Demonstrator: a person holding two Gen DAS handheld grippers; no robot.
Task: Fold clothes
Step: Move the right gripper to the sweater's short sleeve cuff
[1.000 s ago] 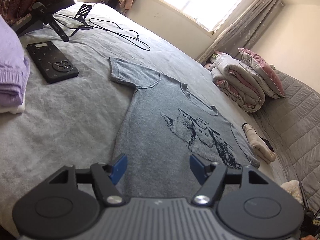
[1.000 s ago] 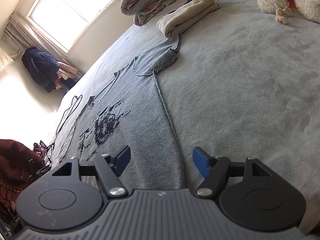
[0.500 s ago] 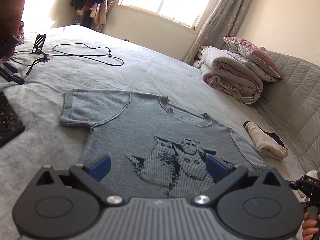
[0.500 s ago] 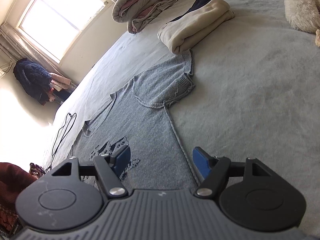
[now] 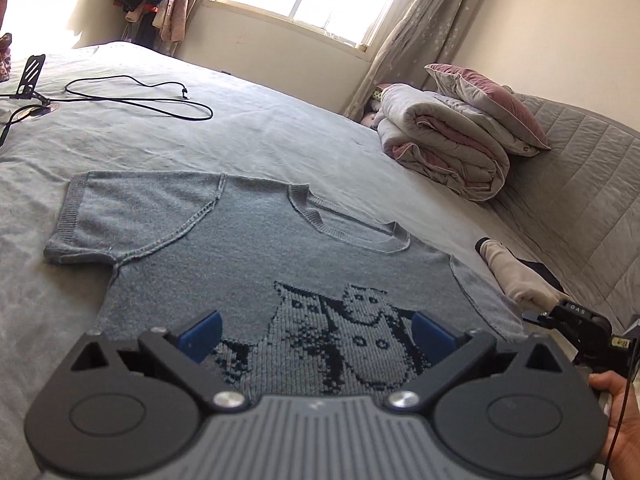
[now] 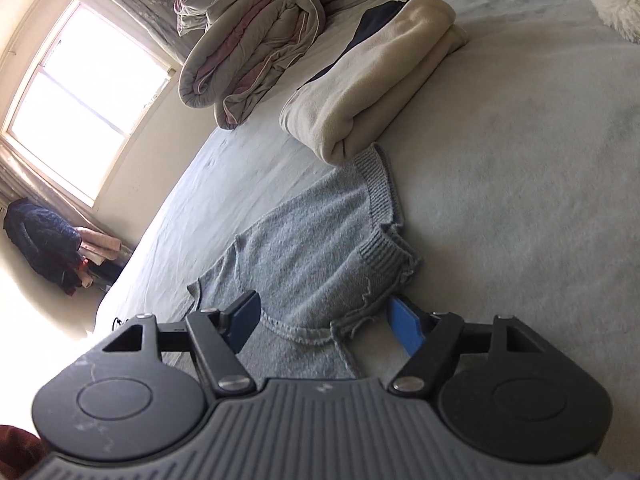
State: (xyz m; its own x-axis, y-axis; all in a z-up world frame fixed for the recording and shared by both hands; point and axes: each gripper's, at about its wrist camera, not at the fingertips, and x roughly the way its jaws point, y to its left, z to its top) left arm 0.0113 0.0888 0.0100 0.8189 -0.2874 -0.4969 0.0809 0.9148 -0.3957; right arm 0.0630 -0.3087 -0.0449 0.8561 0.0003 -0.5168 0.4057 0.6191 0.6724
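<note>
**Both grippers wide open over the grey sweater**

Left wrist view: the left gripper (image 5: 316, 334) hangs spread wide above the grey knit sweater (image 5: 248, 256), blue fingertips (image 5: 199, 334) far apart and gripping nothing; the sweater lies flat, front up, on the grey bed (image 5: 280, 136), its cat pattern (image 5: 340, 332) showing between the fingers; one short sleeve (image 5: 132, 220) stretches out to the left; a black cable (image 5: 136, 98) loops beyond it; a rolled duvet (image 5: 448, 152) sits at the far right with a pillow (image 5: 488, 100) on top; a hand (image 5: 620, 416) holds the right gripper (image 5: 568, 320) at the frame's right edge.

Right wrist view: the right gripper (image 6: 326, 322) is released too, jaws parted and empty, hovering over the sweater's other sleeve (image 6: 320, 248); that sleeve's ribbed cuff (image 6: 384, 240) is rumpled; a folded cream garment (image 6: 376, 80) lies just beyond the cuff, touching or nearly so; the window (image 6: 80, 96) glows far left.
</note>
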